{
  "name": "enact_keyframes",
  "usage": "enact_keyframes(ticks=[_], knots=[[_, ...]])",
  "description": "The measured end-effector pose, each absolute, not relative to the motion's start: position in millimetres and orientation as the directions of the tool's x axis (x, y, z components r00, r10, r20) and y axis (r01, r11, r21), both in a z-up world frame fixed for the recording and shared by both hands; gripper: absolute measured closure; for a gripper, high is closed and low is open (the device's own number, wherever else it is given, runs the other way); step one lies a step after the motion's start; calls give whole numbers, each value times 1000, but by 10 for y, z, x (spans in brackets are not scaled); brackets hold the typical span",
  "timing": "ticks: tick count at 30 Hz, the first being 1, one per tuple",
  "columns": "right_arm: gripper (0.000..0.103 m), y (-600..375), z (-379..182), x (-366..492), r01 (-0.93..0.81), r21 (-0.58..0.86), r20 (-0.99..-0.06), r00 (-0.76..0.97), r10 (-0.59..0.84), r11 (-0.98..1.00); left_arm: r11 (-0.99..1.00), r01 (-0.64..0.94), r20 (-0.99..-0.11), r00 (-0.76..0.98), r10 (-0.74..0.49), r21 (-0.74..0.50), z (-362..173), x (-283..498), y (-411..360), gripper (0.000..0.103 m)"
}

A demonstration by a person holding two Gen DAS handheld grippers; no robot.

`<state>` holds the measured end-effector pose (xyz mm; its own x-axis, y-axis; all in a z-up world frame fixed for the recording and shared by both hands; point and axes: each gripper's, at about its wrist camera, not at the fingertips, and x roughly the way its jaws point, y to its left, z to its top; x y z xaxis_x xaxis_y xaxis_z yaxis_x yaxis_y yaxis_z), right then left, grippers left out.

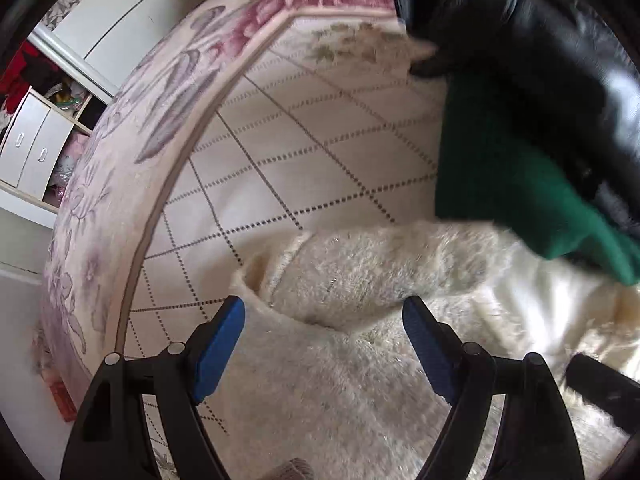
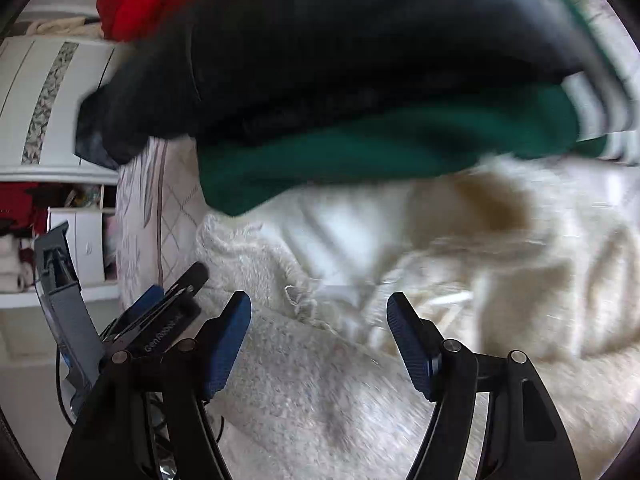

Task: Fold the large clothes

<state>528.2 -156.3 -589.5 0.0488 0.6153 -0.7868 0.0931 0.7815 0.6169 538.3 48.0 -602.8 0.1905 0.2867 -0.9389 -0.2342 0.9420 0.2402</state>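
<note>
Both claws released, gripping nothing: left gripper (image 1: 324,308) and right gripper (image 2: 319,304) over the fluffy cream garment (image 1: 360,272), beside the green garment (image 1: 500,184).

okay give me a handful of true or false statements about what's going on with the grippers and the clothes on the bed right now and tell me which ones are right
1. Both grippers are open. True: the left gripper and the right gripper each show spread jaws with nothing between them.
2. The fluffy cream garment lies on the bed cover. True.
3. The green garment lies on top of the black garment. False: the black one lies on the green one.
4. The left gripper is clamped on the cream garment's sleeve. False: its jaws are apart, gripping nothing.
5. The white drawer unit stands beside the bed. True.
</note>
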Motion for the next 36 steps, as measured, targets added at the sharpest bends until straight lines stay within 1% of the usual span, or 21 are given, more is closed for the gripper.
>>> enact_keyframes(ticks=[1,2,4,5,6,9,12,15,19,20,22,23,24,25,26,27,28,30,32,34,36], knots=[[30,-1476,-5971,5303,84,619,-785,19,619,781,941,-225,-936,191,295,251,-6068,5387,481,23],[33,-1338,-6054,5340,64,612,-789,-6,614,788,940,-220,-932,194,305,262,-6086,5369,471,23],[56,-1125,-6093,5347,-13,566,-824,-15,566,824,938,-216,-927,203,314,271,-6100,5340,480,23],[96,-1052,-6086,5330,-47,569,-822,-23,569,821,939,-216,-928,204,313,269,-6104,5327,480,23],[95,-1030,-6072,5308,-48,573,-819,-12,573,818,937,-218,-927,204,316,272,-6109,5314,488,23],[96,-1080,-5905,5285,-19,547,-836,34,547,837,938,-226,-931,199,307,261,-6117,5293,537,23],[97,-1097,-5727,5281,-9,508,-853,136,505,861,942,-230,-933,209,293,244,-6070,5281,562,23],[97,-1084,-5584,5296,-8,475,-863,191,468,880,943,-233,-929,227,291,239,-6010,5298,586,23],[97,-1111,-5765,5454,-18,428,-890,165,424,904,943,-234,-926,236,293,239,-5980,5355,603,23],[97,-1029,-5904,5507,-11,432,-893,136,429,902,943,-234,-927,236,291,237,-5970,5362,605,23],[95,-1112,-5918,5536,32,500,-864,83,496,865,946,-232,-927,246,283,227,-5911,5347,602,23],[91,-1238,-5876,5531,61,549,-836,66,545,834,947,-231,-926,254,278,221,-5866,5336,603,23],[85,-1357,-5801,5492,90,582,-813,62,579,808,950,-233,-926,267,266,206,-5790,5306,601,23],[81,-1509,-5691,5416,115,603,-798,77,598,790,953,-237,-925,283,254,189,-5707,5274,603,23],[65,-1692,-5558,5308,137,612,-791,109,602,779,957,-237,-925,297,237,169,-5618,5241,601,23],[47,-1901,-5415,5168,163,614,-789,147,596,772,963,-234,-928,311,204,133,-5517,5197,592,23],[42,-2119,-5289,4998,192,611,-791,181,584,768,968,-232,-932,322,167,93,-5416,5148,581,23],[41,-2575,-5078,4600,263,579,-815,216,537,772,975,-221,-939,327,103,30,-5256,5053,533,23],[41,-3027,-4932,4180,325,510,-860,221,460,797,980,-196,-951,308,28,-35,-5138,4942,428,23],[41,-3343,-4889,3807,362,419,-908,185,376,833,983,-167,-958,283,-33,-83,-5055,4763,260,23],[41,-3749,-4938,3474,363,338,-941,128,313,868,986,-130,-967,246,-65,-100,-5055,4572,62,23]])
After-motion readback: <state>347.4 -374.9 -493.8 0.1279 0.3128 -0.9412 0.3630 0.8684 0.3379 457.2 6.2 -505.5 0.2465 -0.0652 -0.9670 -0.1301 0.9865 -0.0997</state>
